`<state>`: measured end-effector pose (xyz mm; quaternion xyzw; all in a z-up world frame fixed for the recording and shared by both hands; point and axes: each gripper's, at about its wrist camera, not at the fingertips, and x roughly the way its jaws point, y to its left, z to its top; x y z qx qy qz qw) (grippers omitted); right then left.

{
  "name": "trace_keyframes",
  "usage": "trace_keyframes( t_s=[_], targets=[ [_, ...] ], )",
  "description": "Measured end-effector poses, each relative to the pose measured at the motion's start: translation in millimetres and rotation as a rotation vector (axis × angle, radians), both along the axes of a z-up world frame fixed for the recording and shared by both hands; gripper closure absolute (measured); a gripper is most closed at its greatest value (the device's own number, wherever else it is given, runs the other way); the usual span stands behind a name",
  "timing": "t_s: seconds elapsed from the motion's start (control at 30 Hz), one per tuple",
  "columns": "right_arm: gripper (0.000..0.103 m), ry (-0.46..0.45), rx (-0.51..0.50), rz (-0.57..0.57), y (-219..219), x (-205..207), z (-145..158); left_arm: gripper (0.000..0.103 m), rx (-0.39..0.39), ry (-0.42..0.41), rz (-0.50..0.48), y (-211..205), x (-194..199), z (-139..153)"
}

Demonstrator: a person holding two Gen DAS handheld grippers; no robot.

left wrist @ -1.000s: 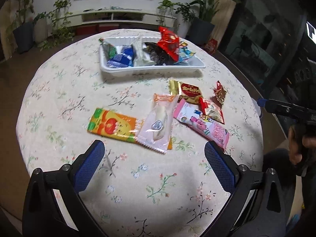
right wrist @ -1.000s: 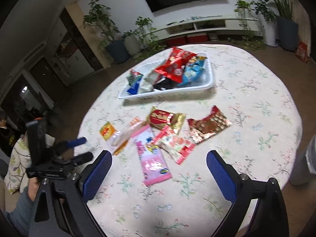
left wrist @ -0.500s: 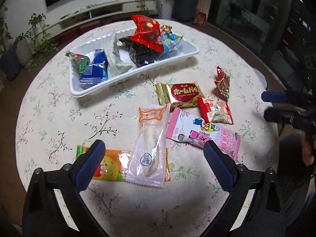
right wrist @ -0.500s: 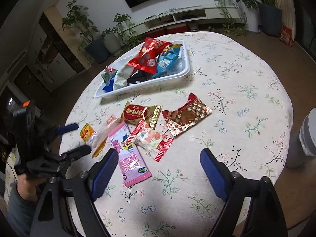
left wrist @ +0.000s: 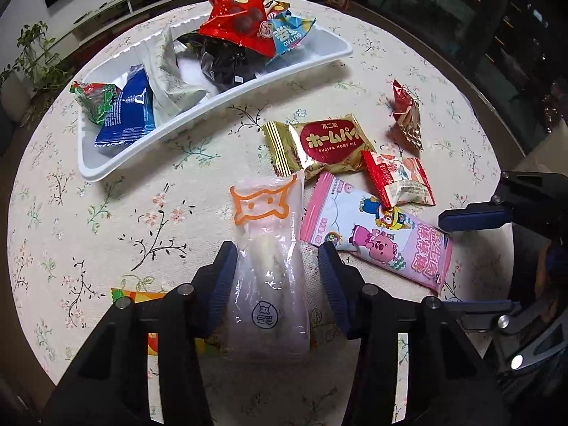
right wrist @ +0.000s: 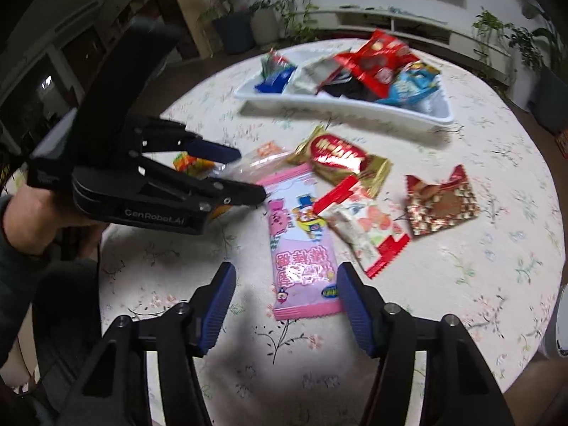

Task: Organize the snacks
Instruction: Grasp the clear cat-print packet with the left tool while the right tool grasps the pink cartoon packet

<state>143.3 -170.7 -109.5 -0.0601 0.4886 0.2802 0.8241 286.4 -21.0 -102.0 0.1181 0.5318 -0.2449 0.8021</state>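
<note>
- Clear plastic, pale and crinkly: that is the clear packet now between the blue pads of my left gripper. My jaws there are closing, about a third of their span left. The pads stand just beside the wrapper's long edges; I cannot tell that they press on it yet.
- The clear packet lies near the table's near edge, across an orange packet that shows under it to the left.
- My right gripper hangs over the near end of the pink packet, jaws also closing, about half span. The wrapper's end is between the pads but untouched; a clear gap shows on the left side.
- The pink packet lies toward the middle of the table, its far corner under a red-and-white packet. A gold-and-red packet and a foil packet lie loose beyond.
- White tray stands toward the far edge, already carrying several packets.
- Step in hand, my judgement: pickup of two loose snacks, one per hand, for the tray.
- Next move calls for: finish both closures until the pads bite, then lift straight.
- Risk noted: the pink packet may drag the red-and-white one; the clear one may shift the orange one.
</note>
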Motion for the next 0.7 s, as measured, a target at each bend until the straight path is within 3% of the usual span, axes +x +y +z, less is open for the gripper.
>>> trace_keyframes(
  t_s=[0.37,0.53,0.63,0.7],
  targets=[
    [0.041,0.003,-0.092,-0.016,10,13,-17,0.058,0.063,-0.031,0.034,-3,-1,1],
    [0.043,-0.025,-0.134,0.011,22,15,-19,0.057,0.045,-0.011,0.039,-2,2,-4],
    [0.044,-0.036,-0.152,0.027,30,16,-21,0.058,0.044,-0.007,0.027,-1,1,-3],
    [0.046,-0.041,-0.163,0.026,32,19,-21,0.066,0.035,-0.004,0.022,-2,0,-3]
  ],
)
